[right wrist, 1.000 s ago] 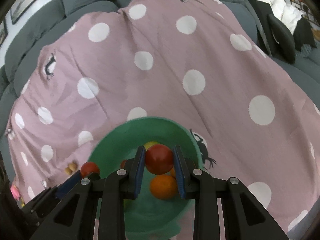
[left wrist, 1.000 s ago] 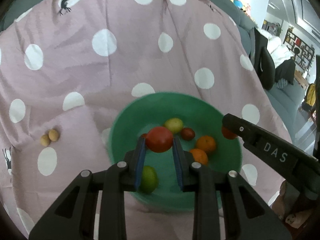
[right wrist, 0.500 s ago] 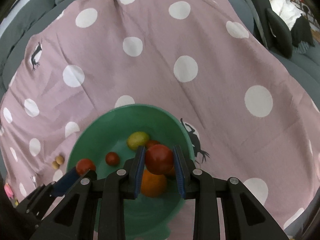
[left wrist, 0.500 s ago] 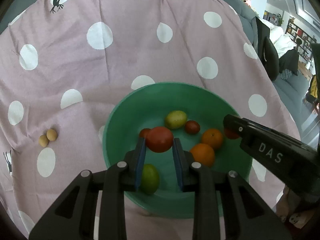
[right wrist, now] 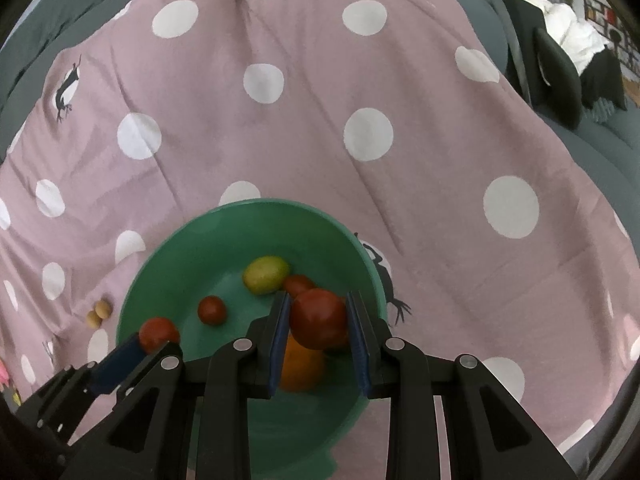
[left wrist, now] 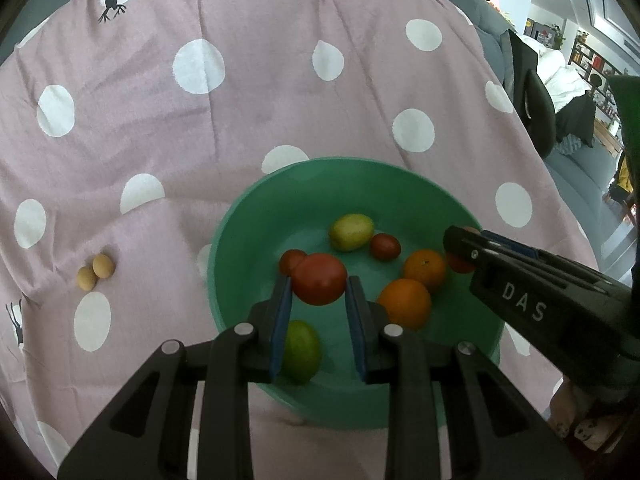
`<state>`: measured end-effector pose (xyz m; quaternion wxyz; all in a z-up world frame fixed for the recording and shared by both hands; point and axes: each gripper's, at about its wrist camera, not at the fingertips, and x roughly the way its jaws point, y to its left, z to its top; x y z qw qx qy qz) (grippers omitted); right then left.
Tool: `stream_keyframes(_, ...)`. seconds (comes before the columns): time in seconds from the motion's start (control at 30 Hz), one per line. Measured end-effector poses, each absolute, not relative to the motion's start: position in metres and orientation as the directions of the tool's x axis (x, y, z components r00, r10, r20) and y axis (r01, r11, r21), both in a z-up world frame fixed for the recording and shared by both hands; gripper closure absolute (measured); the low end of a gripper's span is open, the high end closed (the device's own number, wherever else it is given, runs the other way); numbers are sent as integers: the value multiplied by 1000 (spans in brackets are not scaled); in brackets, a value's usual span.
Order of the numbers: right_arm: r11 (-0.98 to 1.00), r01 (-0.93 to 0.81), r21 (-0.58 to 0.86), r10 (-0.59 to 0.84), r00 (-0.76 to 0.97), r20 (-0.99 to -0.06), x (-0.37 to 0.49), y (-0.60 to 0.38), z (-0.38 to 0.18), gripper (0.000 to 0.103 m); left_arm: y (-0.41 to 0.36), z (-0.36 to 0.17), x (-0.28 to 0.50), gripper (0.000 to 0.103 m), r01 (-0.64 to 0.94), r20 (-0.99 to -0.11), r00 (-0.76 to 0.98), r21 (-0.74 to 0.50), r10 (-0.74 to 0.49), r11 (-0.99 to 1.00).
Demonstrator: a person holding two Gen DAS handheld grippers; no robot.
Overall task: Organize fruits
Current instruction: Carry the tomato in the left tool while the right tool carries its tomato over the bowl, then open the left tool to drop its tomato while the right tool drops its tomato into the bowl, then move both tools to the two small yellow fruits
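Note:
A green bowl (left wrist: 256,216) sits on the pink polka-dot cloth; it also shows in the right wrist view (right wrist: 168,256). My left gripper (left wrist: 318,292) is shut on a red tomato (left wrist: 319,284) above the bowl. My right gripper (right wrist: 318,318) is shut on another red tomato (right wrist: 318,318) over the bowl's right side. In the bowl lie a yellow-green fruit (left wrist: 351,232), a small red tomato (left wrist: 385,246), two oranges (left wrist: 405,304), a green fruit (left wrist: 300,346) and another small red tomato (left wrist: 290,260).
Two small tan fruits (left wrist: 95,272) lie on the cloth left of the bowl. The pink cloth (left wrist: 200,120) covers a grey sofa. A dark cushion (right wrist: 556,80) and a room with shelves are at the far right.
Both grippers have moved in and lower over the bowl, so the bowl and its fruits look larger. Both still hold their tomatoes.

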<state>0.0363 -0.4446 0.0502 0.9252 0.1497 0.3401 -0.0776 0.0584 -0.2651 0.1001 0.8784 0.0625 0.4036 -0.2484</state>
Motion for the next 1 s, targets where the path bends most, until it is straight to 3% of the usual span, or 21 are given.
stream_keyframes(0.4, 952, 242, 186, -56, 737, -674, 40, -439, 46, 73, -265, 98, 57, 76, 498, -744, 520, -136, -421, 856)
stream_keyframes(0.47, 952, 247, 180, -63, 735, -675, 40, -438, 47, 73, -262, 100, 57, 70, 500, -742, 515, -146, -429, 853)
stream_keyframes(0.53, 953, 252, 168, -76, 736, -672, 41, -435, 48, 73, -254, 105, 55, 54, 497, -732, 514, -169, -447, 851)
stream_keyframes(0.6, 955, 253, 156, -87, 740, -667, 41, -431, 50, 72, -246, 109, 53, 48, 493, -723, 525, -172, -449, 853)
stream_keyframes(0.63, 955, 255, 151, -93, 741, -665, 42, -429, 51, 66, -240, 112, 53, 45, 486, -722, 534, -164, -441, 858)
stream_keyframes(0.7, 956, 256, 142, -102, 746, -658, 42, -425, 53, 56, -222, 119, 53, 43, 465, -715, 558, -150, -421, 873)
stream_keyframes(1.0, 977, 173, 122, -66, 794, -605, 41, -388, 73, 56, -96, 146, 72, 35, 216, -700, 667, -144, -254, 966)
